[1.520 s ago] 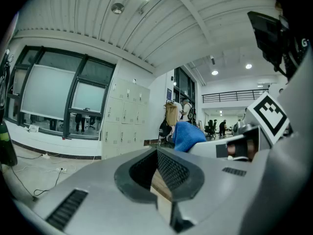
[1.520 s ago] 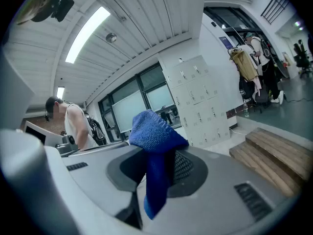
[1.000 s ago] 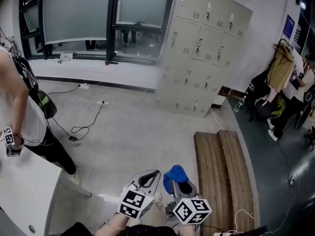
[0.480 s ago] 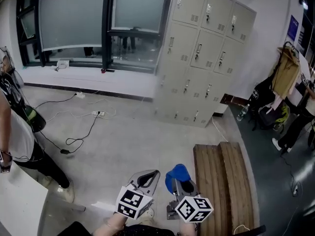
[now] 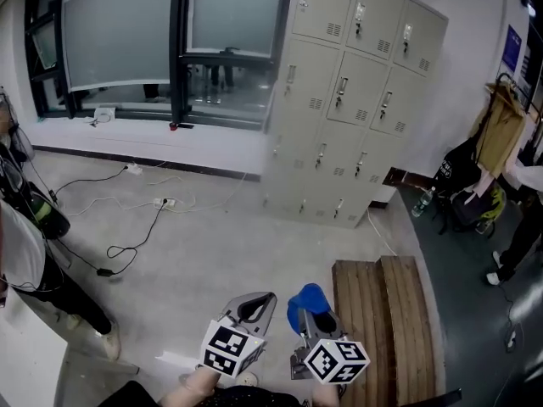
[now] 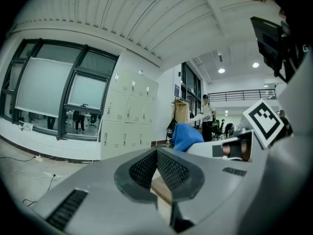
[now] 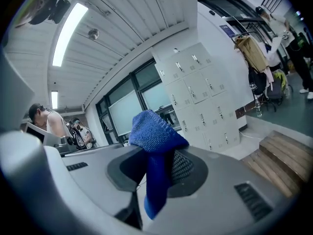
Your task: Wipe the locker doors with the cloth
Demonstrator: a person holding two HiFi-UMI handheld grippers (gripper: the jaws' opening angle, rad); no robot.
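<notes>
Both grippers sit low at 6 o'clock in the head view, side by side and close together, noses aimed up toward 12. The left gripper (image 5: 255,306) has its jaws pressed together with nothing in them. The right gripper (image 5: 309,305) has its jaws clamped on the blue cloth (image 5: 304,298), which bunches up over the tips.

The lockers (image 5: 349,100) are up at 1 o'clock, well apart from both grippers, with bare floor in between. So the cloth isn't touching any door. A wooden bench (image 5: 386,312) runs just beside the right gripper at 3 o'clock. The window (image 5: 127,32) is at 11 o'clock, and a person (image 5: 25,236) stands at 9 o'clock by the edge.

The right gripper view shows what the head view doesn't: the cloth (image 7: 155,143) hangs down in a fold between the jaws, with the pads gripping it partway. The lockers (image 7: 200,94) stand past it at 1 o'clock.

The left gripper view shows its own closed jaw tips meeting in a point. The cloth (image 6: 187,135) pokes up just beyond them at 1 o'clock, and the lockers (image 6: 128,124) are at 11.
</notes>
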